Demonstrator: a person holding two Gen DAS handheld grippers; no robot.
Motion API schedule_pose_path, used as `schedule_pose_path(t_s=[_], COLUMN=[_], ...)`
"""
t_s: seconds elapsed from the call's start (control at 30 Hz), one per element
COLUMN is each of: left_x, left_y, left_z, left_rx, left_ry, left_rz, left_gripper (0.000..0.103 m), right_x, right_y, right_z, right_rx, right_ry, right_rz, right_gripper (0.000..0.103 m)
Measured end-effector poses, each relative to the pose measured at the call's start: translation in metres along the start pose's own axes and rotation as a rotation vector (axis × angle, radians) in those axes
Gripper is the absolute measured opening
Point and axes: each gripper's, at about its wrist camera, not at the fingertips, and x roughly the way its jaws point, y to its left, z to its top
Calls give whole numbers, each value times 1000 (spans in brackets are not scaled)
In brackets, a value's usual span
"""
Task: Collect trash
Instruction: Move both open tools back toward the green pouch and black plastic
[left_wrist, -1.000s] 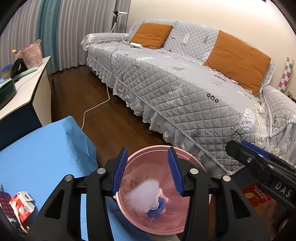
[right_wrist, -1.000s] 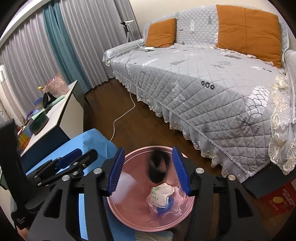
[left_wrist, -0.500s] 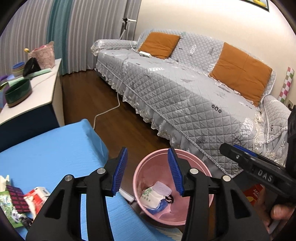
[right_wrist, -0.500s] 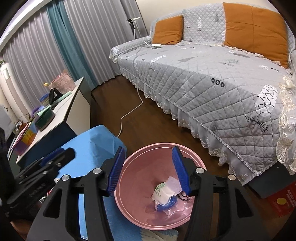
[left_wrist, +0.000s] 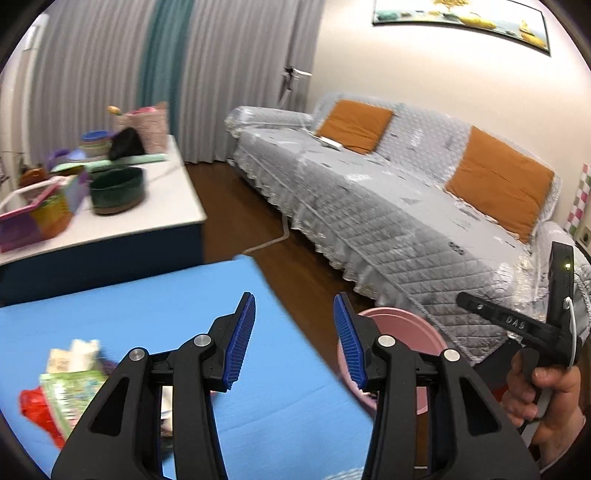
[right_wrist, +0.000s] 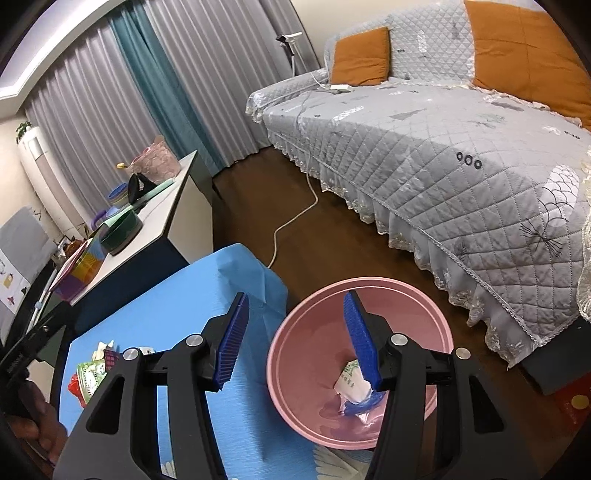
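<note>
A pink bin (right_wrist: 424, 306) stands on the floor beside the blue-covered table (right_wrist: 177, 302); white and blue wrappers (right_wrist: 352, 384) lie at its bottom. My right gripper (right_wrist: 295, 339) hangs open over the bin's near left rim, nothing between its fingers. My left gripper (left_wrist: 293, 338) is above the blue table's (left_wrist: 147, 310) right edge, its jaws closing with nothing between them. The bin (left_wrist: 413, 328) shows to its right. A pile of trash packets (left_wrist: 70, 384), red, green and white, lies on the table at the left, also seen as packets (right_wrist: 94, 369) in the right wrist view.
A grey quilted sofa (right_wrist: 424, 147) with orange cushions runs along the right. A white side table (left_wrist: 155, 199) holds a green bowl (left_wrist: 116, 190), baskets and clutter. A white cable (right_wrist: 295, 218) trails over the wooden floor. A hand (left_wrist: 543, 395) holds the right gripper's handle.
My left gripper has swung left and up, away from above the bin to over the blue table, and the trash pile has come into its view. The right gripper barely shifted.
</note>
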Motion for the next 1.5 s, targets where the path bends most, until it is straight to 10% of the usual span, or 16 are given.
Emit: schedule_pose_path(t_s=[0.3,0.7,1.27,1.5], left_x=[-64,-91,-53,-36], left_y=[83,196,214,217], left_z=[-11,-67,-116,-127], left_rx=[-11,-193,-167,-178], left_ry=[-55,-9,159,231], left_rz=[132,269,197,165], left_gripper=[22,22,22,22], right_x=[-2,36,79,100], right_y=[62,162,232,241], right_z=[-16,-57,-101,-116], right_rx=[-110,-234,-363,-386], right_ry=[-32,60,145,234], right_rz=[66,189,277,264], right_gripper=[13,16,23,43])
